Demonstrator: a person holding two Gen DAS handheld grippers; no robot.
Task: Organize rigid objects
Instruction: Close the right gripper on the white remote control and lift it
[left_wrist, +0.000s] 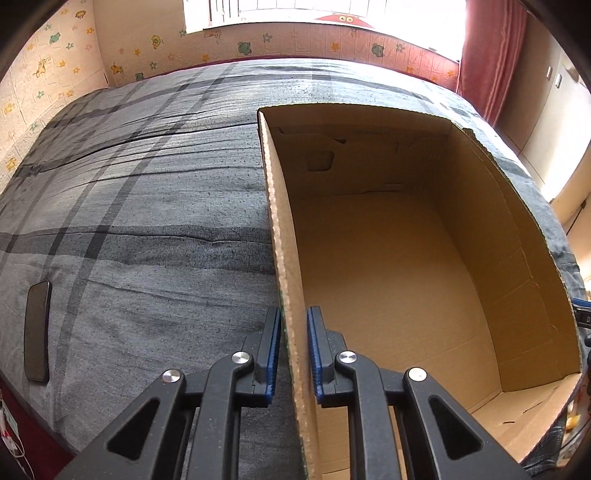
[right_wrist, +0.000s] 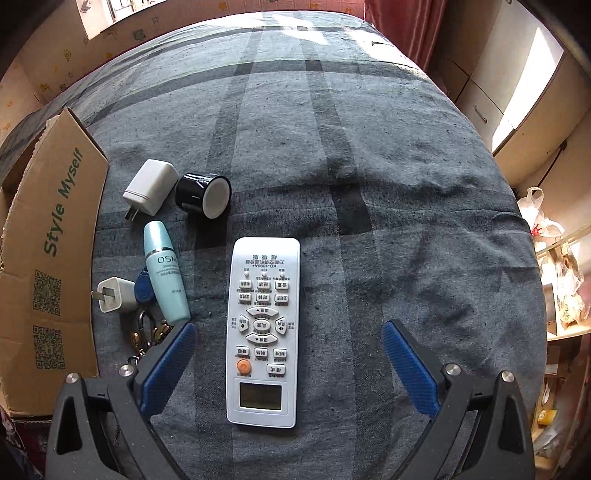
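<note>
Cardboard box's (left_wrist: 388, 258) near left wall clamped by left gripper (left_wrist: 294, 354) fingers; right gripper (right_wrist: 290, 343) fingers spread wide over white remote control (right_wrist: 263, 332) on bed.

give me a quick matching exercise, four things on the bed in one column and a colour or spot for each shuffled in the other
Things:
1. remote control
2. cosmetic bottle
3. round jar
4. cardboard box

Descriptions:
A. black with a white end, lying on its side
B. pale turquoise, lying beside the keys
C. its side wall is clamped by the left gripper
D. white, lying between the open fingers of the right gripper

Right pairs: 1-D, 2-B, 3-A, 4-C
</note>
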